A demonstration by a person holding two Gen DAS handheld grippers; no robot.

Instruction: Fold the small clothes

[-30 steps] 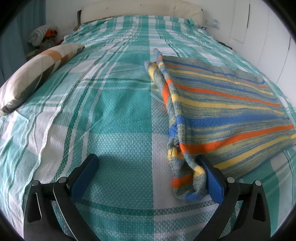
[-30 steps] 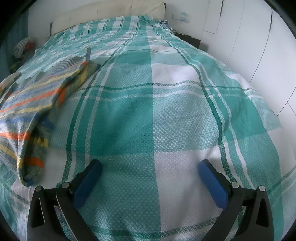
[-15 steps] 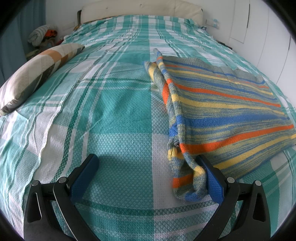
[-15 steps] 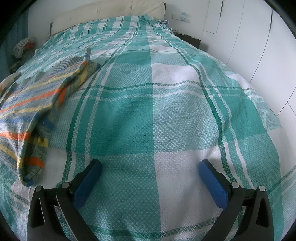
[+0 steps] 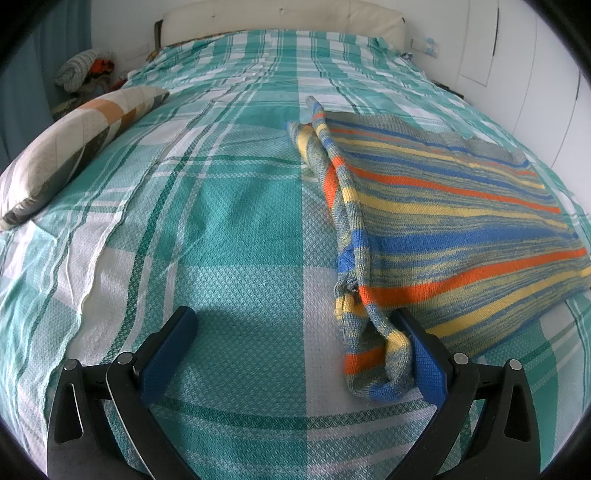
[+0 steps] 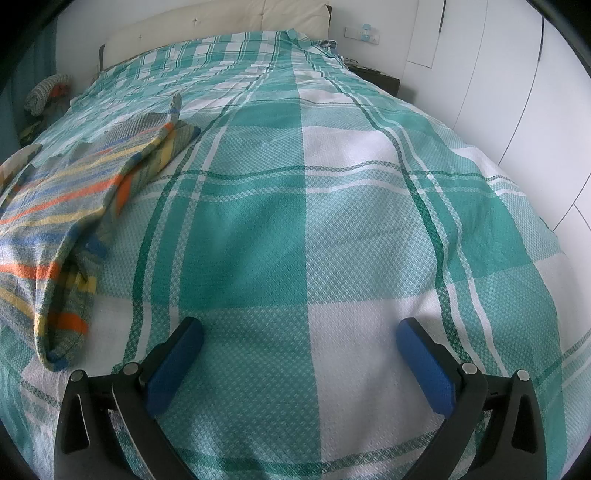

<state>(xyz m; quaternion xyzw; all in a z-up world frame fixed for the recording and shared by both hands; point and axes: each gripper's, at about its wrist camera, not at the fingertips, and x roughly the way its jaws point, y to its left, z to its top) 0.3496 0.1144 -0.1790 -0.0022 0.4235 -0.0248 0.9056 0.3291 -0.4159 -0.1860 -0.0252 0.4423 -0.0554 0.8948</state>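
Observation:
A striped knit garment (image 5: 443, 221), in orange, blue, yellow and grey bands, lies flat on the green-and-white plaid bedspread (image 5: 229, 229). Its bunched near-left corner rests against the inner side of my left gripper's right finger (image 5: 424, 354). My left gripper (image 5: 295, 332) stands wide open, low over the bed, with only bedspread and that corner between its blue pads. In the right wrist view the same garment (image 6: 62, 206) lies at the far left. My right gripper (image 6: 299, 339) is open over bare bedspread (image 6: 332, 221), well to the right of the garment.
A patterned pillow (image 5: 74, 147) lies at the bed's left edge. A pile of clothes (image 5: 85, 70) sits beyond it by the wall. The cream headboard (image 5: 280, 18) closes the far end, and white wardrobe doors (image 6: 498, 92) run along the right side.

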